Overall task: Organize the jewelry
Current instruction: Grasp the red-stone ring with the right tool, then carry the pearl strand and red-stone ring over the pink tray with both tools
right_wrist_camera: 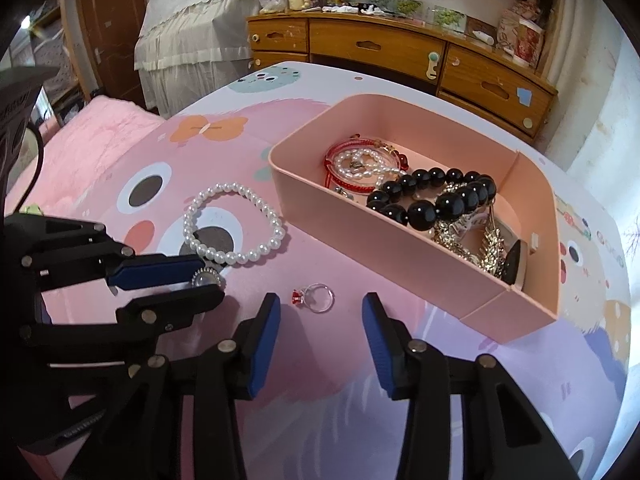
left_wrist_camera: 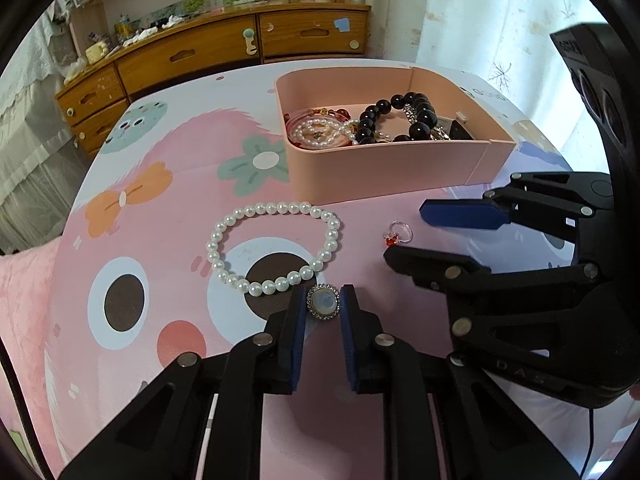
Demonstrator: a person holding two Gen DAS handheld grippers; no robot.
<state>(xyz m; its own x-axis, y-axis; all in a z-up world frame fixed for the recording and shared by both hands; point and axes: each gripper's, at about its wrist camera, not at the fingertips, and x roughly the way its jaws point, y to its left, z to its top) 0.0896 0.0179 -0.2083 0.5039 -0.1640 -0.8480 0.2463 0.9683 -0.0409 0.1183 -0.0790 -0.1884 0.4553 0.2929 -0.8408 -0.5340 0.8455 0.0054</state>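
My left gripper (left_wrist_camera: 323, 303) pinches round brooch (left_wrist_camera: 323, 303) at frame center, by pearl bracelet (left_wrist_camera: 274, 246); right gripper (right_wrist_camera: 320, 312) gapes w/ ring (right_wrist_camera: 316, 297) lying between, untouched.

**Two wrist cameras looking down at one tabletop**

Each fisheye is riding close above its own fingers, tilting steeply down. The left wrist view is facing the pink box (left_wrist_camera: 384, 168) from the left, the right wrist view from the right; both are sharing the pearl bracelet (right_wrist_camera: 234, 224) and wooden dresser (left_wrist_camera: 224, 52).
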